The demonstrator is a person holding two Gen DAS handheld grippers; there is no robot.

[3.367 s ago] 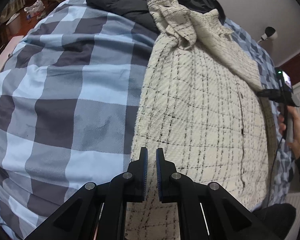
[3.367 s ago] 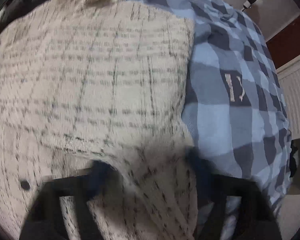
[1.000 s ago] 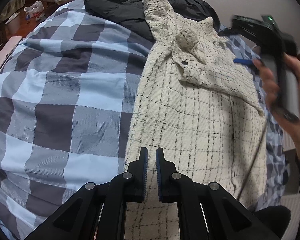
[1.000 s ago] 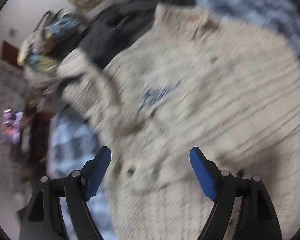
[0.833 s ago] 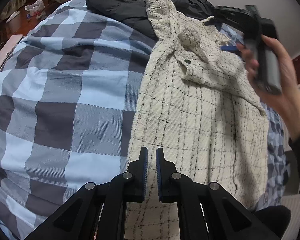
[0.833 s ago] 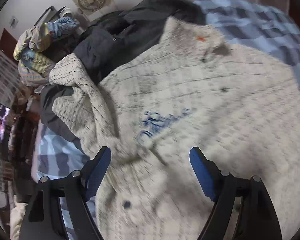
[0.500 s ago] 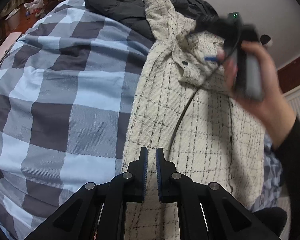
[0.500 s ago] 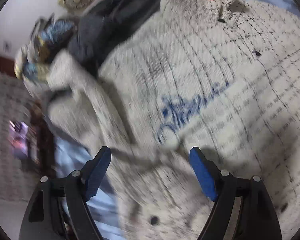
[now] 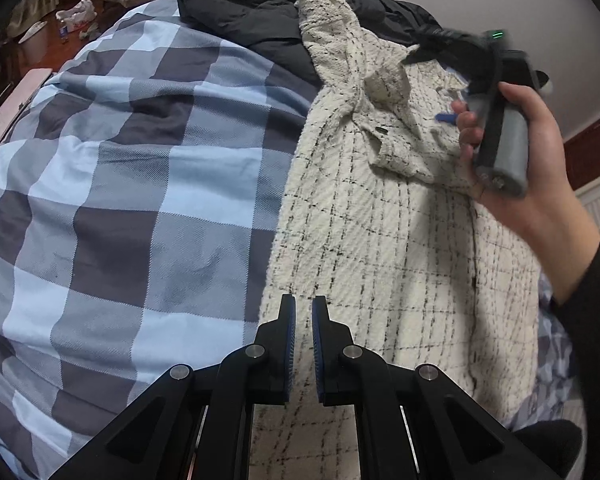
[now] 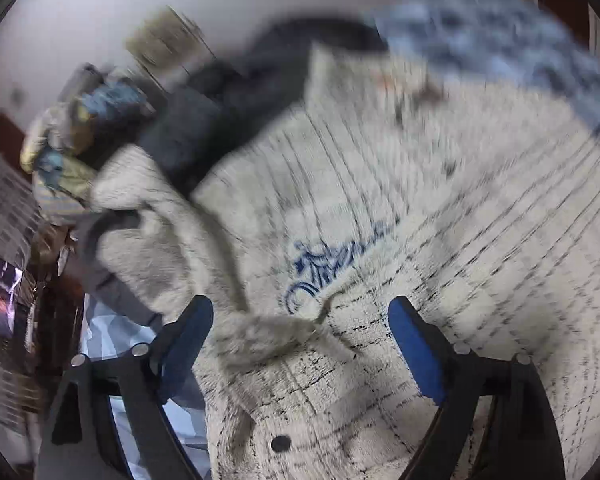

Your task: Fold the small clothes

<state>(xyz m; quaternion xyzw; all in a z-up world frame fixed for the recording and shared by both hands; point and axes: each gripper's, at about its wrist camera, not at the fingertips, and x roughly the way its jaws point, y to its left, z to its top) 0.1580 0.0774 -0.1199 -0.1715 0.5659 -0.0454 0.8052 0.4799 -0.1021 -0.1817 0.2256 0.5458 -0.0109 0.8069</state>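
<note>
Here, garment: a cream tweed jacket (image 9: pixel 380 240) with a thin black check lies spread on the blue-and-grey checked duvet (image 9: pixel 120 200), its hem nearest the left camera and its collar end at the far side, against a dark padded coat (image 9: pixel 244 8).
Left tongs: the left gripper (image 9: pixel 303 320) is clenched with nothing between its blue pads; its tips hang over the jacket's near left edge, and whether they touch the cloth cannot be told.
Right tongs: the right gripper (image 10: pixel 300 332) stands released and has just been spreading wider; a rumpled fold of the jacket near a dark button (image 10: pixel 281 443) lies between the pads, but they do not press on it.
Right hand pose: seen from the left camera, the right hand (image 9: pixel 540 152) wraps the grey handle above the jacket's collar end, tool aimed steeply down at the cloth; the picture from it is smeared by motion.
Step in hand, as I judge it: taking hold of the loose flap or sleeve near the collar to bring it across the body.
Doing it well: likely lower until both pads straddle one layer's edge, close only then, and let the left tool pin the hem so the jacket does not slide on the duvet.
Risk: pinching two layers, or catching the trailing cable.
</note>
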